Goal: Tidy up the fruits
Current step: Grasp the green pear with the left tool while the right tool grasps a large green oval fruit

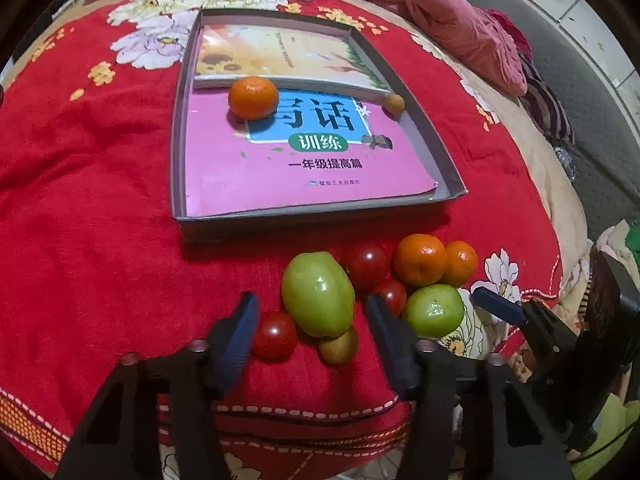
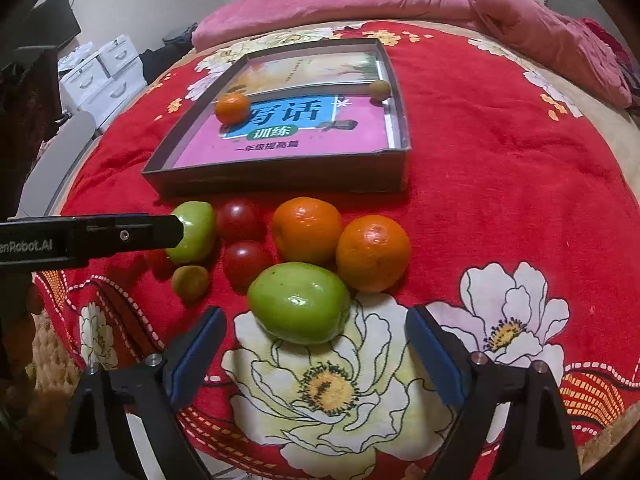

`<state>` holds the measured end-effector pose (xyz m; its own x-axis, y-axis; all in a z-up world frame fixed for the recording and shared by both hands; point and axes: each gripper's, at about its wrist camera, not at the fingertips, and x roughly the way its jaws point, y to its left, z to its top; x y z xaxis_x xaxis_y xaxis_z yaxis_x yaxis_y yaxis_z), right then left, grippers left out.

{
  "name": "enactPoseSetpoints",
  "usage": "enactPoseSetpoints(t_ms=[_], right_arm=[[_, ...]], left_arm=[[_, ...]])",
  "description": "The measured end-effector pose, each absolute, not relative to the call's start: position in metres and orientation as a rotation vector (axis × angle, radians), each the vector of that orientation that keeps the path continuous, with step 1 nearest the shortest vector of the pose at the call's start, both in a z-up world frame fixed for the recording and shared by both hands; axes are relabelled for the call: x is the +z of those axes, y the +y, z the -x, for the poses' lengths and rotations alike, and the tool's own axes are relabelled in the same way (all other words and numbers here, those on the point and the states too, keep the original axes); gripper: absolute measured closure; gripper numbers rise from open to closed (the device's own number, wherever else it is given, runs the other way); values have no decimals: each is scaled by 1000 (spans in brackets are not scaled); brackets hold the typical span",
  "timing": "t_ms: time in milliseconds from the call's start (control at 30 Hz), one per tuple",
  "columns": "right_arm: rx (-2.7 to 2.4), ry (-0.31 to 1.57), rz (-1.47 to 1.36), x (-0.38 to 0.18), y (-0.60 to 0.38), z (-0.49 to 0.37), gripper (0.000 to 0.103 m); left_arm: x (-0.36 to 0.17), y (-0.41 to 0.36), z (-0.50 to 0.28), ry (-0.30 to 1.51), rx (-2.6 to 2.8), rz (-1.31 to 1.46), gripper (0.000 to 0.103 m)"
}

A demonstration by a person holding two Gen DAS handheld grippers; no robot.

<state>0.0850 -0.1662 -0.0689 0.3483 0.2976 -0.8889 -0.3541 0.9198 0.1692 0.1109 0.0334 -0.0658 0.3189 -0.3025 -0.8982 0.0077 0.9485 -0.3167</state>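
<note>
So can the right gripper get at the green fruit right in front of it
Probably yes. The right gripper is open, and the green fruit lies just ahead between its fingers with only blanket in between. Two oranges touch its far side.

Left tongs (image 1: 310, 320): black plastic frame, two angled arms, dark blue ribbed pads (image 1: 240, 334) on the inner faces, a round silver screw (image 1: 199, 345) at each arm's base and another further out. Right tongs (image 2: 316, 344): same black frame, brighter blue flat pads (image 2: 434, 354), silver screws (image 2: 476, 357) in pairs each side. In the right view the left unit's side shows as a black bar with white lettering (image 2: 26, 246) ending "nRobot.AI" and one small screw.
</note>
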Motion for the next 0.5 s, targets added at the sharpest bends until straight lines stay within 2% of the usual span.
enactPoseSetpoints(t_ms=[367, 500], right_arm=[[428, 1149, 44, -74, -165, -89, 32], [435, 1151, 49, -75, -160, -88, 35]], left_arm=[[-83, 24, -122, 1299, -235, 297, 56], [-88, 16, -125, 1310, -234, 272, 56]])
